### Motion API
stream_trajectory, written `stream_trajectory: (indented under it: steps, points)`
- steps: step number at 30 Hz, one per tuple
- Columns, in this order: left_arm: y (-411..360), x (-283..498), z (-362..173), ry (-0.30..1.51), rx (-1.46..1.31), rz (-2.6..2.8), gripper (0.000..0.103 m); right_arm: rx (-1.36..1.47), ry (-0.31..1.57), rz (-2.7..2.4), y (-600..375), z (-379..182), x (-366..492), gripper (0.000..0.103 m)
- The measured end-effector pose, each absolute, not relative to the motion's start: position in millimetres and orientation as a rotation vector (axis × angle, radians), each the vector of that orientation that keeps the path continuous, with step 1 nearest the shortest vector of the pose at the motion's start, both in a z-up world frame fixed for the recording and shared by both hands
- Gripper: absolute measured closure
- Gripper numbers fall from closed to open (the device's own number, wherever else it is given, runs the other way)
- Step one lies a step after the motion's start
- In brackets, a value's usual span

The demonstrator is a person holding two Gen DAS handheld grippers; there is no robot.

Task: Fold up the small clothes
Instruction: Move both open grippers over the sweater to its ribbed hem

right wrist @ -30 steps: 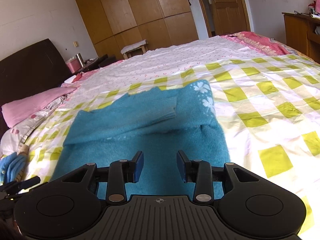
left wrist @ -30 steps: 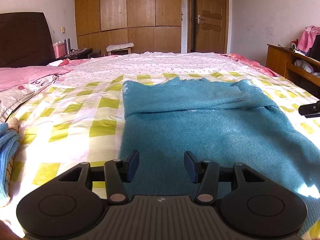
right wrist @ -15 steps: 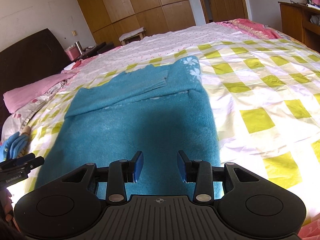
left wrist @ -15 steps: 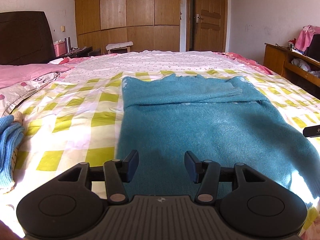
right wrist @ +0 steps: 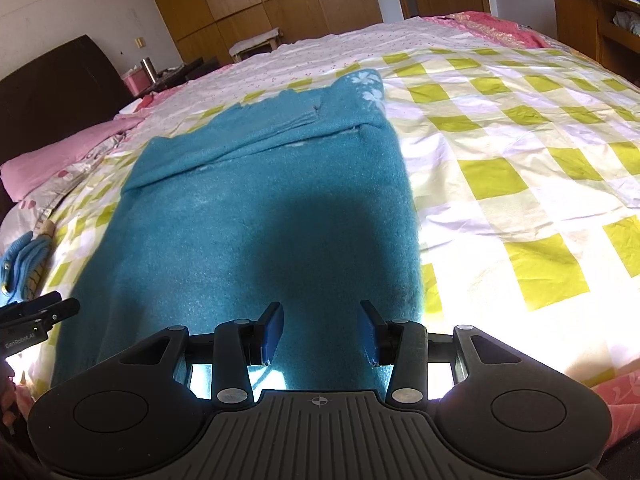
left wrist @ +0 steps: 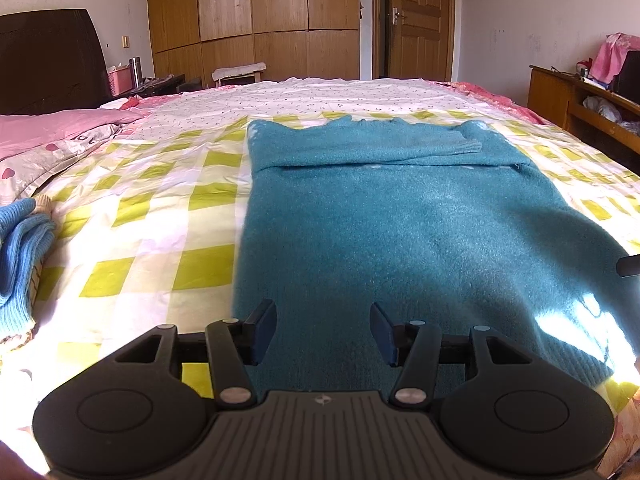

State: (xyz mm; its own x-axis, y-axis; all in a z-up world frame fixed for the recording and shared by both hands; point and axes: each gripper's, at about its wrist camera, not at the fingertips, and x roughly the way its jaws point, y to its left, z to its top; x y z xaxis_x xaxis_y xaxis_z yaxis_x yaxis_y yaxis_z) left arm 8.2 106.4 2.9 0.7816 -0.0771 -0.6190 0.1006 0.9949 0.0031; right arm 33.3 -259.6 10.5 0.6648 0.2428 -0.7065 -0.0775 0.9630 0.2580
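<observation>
A teal fuzzy sweater (left wrist: 400, 216) lies flat on the bed, its sleeves folded across the far end (left wrist: 380, 146). It also shows in the right wrist view (right wrist: 260, 208), with white flower marks at the far right corner. My left gripper (left wrist: 323, 334) is open and empty, just above the sweater's near left hem. My right gripper (right wrist: 320, 330) is open and empty, over the near right hem. The left gripper's tip (right wrist: 38, 314) shows at the left edge of the right wrist view. The right gripper's tip (left wrist: 629, 265) shows at the right edge of the left wrist view.
The bed has a yellow-checked sheet (left wrist: 168, 216). A folded light blue knit (left wrist: 20, 256) lies at the left, with pink pillows (left wrist: 52, 128) beyond it. A wooden desk (left wrist: 580, 100) stands at the right. Wardrobe and door are at the back.
Both grippers have drawn back toward the near hem of the sweater, so more of it shows. Both stay open. The sweater has not moved.
</observation>
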Motion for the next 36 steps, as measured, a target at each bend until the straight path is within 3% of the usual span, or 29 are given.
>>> stream_trajectory:
  steps: [16, 19, 36]
  points:
    - [112, 0, -7, 0.748, 0.031, -0.107, 0.044, 0.206, 0.81, 0.149, -269, 11, 15, 0.061]
    - [114, -2, -8, 0.767, 0.021, -0.111, 0.044, 0.167, 0.791, 0.128, -269, 14, 10, 0.056]
    - [111, -9, -9, 0.823, 0.024, -0.12, 0.04, 0.131, 0.804, 0.097, -272, 14, 2, 0.055]
